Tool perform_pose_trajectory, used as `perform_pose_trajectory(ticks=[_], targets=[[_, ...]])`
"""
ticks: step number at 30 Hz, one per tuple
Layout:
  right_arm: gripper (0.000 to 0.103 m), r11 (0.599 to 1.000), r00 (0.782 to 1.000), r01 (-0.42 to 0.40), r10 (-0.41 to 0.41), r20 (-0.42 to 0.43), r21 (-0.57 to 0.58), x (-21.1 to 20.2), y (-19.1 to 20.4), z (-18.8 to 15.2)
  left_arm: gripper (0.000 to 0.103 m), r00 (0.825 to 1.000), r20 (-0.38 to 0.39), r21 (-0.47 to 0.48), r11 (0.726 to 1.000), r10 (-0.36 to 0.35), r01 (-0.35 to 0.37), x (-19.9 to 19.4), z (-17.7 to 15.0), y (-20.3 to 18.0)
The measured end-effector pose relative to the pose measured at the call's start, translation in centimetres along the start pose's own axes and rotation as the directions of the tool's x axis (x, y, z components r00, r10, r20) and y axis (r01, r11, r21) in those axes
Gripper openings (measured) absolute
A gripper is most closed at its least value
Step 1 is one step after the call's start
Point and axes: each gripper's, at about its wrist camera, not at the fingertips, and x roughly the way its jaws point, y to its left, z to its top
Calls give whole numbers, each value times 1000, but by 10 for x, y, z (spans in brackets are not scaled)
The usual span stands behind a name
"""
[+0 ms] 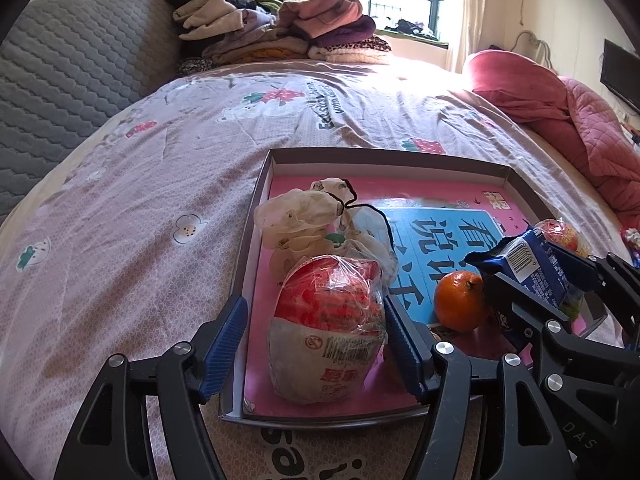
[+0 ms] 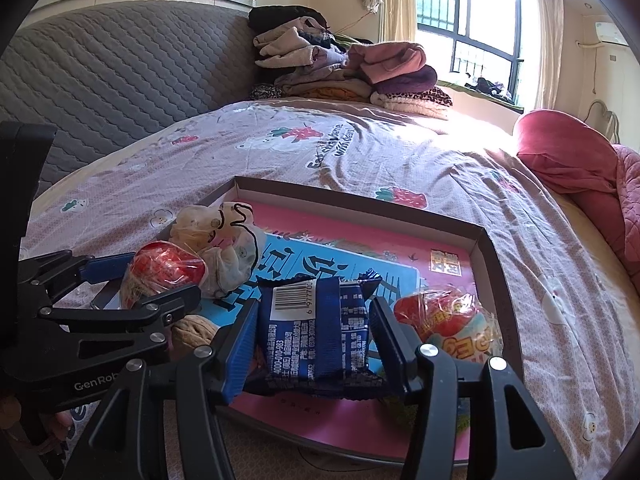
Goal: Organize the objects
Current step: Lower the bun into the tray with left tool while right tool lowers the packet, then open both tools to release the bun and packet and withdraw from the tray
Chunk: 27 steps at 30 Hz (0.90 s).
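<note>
A shallow pink-bottomed box tray (image 1: pixel 256 200) (image 2: pixel 484 248) lies on the bed. My left gripper (image 1: pixel 316 320) (image 2: pixel 132 280) is open around a red-and-white wrapped snack (image 1: pixel 328 328) (image 2: pixel 160 276) that rests in the tray; its left finger is off the wrapper. My right gripper (image 2: pixel 314 336) (image 1: pixel 556 276) is shut on a blue snack packet (image 2: pixel 316 332) (image 1: pixel 528 264), held over the tray's near part. A mandarin orange (image 1: pixel 460 300), a cloth drawstring pouch (image 1: pixel 312 216) (image 2: pixel 224 236), a walnut (image 2: pixel 196 332) and a second red wrapped snack (image 2: pixel 452 320) (image 1: pixel 560 234) lie in the tray.
The bed has a pink flowered sheet (image 1: pixel 160 184) (image 2: pixel 400 152). Folded clothes (image 1: pixel 280 28) (image 2: pixel 344 72) are stacked at the far side. A pink quilt (image 1: pixel 568 108) (image 2: pixel 580 168) lies at the right. A grey padded headboard (image 1: pixel 60 88) stands at the left.
</note>
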Motion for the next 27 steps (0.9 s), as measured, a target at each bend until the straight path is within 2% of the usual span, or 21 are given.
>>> perform_pose_trajectory(ticks=[7, 19, 27], targets=[[55, 1000, 1000, -8, 8, 11, 10, -4, -2, 3, 72, 999, 39, -16, 1000, 1, 0, -13, 4, 3], [56, 999, 999, -17, 15, 39, 40, -21, -10, 11, 74, 998, 46, -13, 999, 34, -34, -32, 4, -1], [58, 997, 998, -22, 18, 64, 73, -38, -17, 15, 76, 997, 72, -18, 999, 32, -31, -56, 3, -1]])
